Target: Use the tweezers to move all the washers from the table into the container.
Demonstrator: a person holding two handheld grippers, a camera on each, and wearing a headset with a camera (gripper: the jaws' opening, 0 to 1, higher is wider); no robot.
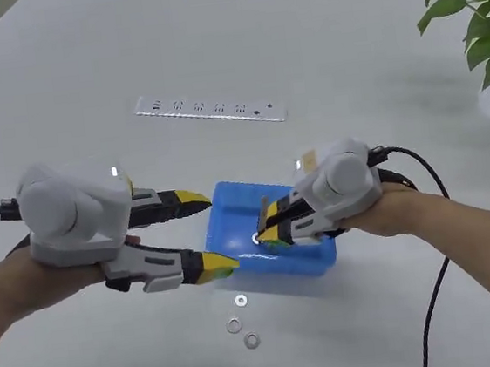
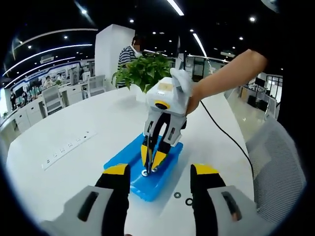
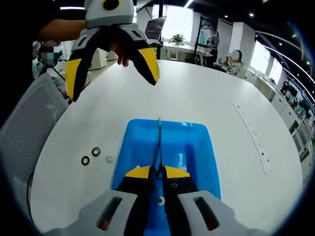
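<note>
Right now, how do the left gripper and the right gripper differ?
The left gripper has its jaws wide open and empty; the right gripper has them shut on thin metal tweezers. The left gripper is beside the blue plastic container; the right is over it. Both are grey with yellow-tipped jaws.

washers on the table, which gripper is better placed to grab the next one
Right. The right tongs are shut on the tweezers over the container, near the three washers; the left tongs are open and hold nothing.
</note>
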